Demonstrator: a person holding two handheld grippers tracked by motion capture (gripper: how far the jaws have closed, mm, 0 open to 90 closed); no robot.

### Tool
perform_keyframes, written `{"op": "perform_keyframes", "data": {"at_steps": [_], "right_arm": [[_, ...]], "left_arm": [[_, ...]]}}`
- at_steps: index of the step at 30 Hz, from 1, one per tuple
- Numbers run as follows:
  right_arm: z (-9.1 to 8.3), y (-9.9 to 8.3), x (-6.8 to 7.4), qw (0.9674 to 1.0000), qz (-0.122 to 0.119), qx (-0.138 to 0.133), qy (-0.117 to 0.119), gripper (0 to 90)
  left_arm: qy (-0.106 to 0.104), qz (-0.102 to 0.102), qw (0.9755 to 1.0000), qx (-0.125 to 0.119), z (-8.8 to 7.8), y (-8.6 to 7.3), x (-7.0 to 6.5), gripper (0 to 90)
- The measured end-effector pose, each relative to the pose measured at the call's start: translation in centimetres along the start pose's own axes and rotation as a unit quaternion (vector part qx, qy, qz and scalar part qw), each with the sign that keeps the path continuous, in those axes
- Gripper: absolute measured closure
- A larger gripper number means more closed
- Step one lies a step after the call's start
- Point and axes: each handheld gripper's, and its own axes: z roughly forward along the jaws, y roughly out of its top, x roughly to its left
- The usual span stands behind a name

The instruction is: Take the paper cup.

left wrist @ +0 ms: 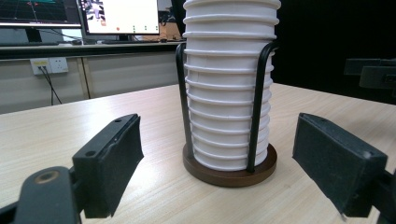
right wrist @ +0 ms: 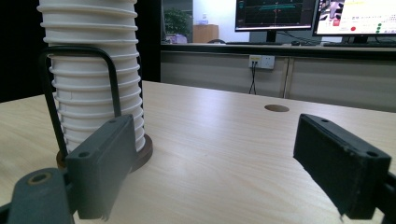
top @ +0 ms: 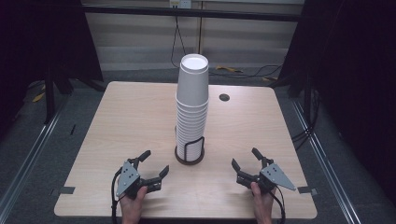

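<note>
1. A tall stack of white paper cups (top: 192, 107) is standing upside down in a black wire holder with a round dark wooden base (top: 189, 156), at the middle of the light wooden table (top: 121, 121).
2. The left gripper (top: 155, 163) is resting near the holder's left, its jaws spread wide and holding nothing.
3. The right gripper (top: 244, 157) is lying to the holder's right, its jaws likewise gaping empty.

Left gripper (left wrist: 219, 154) jaws stand wide apart, nothing between the pads. Stack of white paper cups (left wrist: 229, 84) at 12 o'clock, upright in a black wire holder (left wrist: 257, 107) on a round wooden base (left wrist: 229, 175). Monitors (left wrist: 119, 16) at 11 o'clock.
</note>
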Motion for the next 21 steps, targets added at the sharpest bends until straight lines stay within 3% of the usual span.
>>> {"op": "perform_keyframes", "data": {"at_steps": [6,7,12,17,21], "right_arm": [[0.07,0.11,-0.13,0.9999,0.008,0.014,0.006,13.1],[0.14,0.14,-0.10,0.9998,0.008,0.020,-0.001,13.2],[0.57,0.28,0.20,0.9991,-0.002,0.041,-0.008,13.2],[0.81,0.33,0.05,0.9988,0.013,0.046,-0.011,13.4],[0.73,0.63,0.21,0.9980,0.030,0.054,0.012,14.7]], "left_arm": [[0.005,0.008,0.9999,0.002,-0.08,0.03,0.15,15.5],[0.002,0.001,1.0000,-0.002,-0.04,0.00,0.07,15.5],[0.004,0.001,1.0000,-0.003,-0.04,-0.01,0.05,15.5],[0.000,0.010,0.9999,-0.003,-0.12,0.00,0.03,15.5],[-0.005,0.010,0.9999,-0.004,-0.15,-0.01,0.00,15.5]]}}
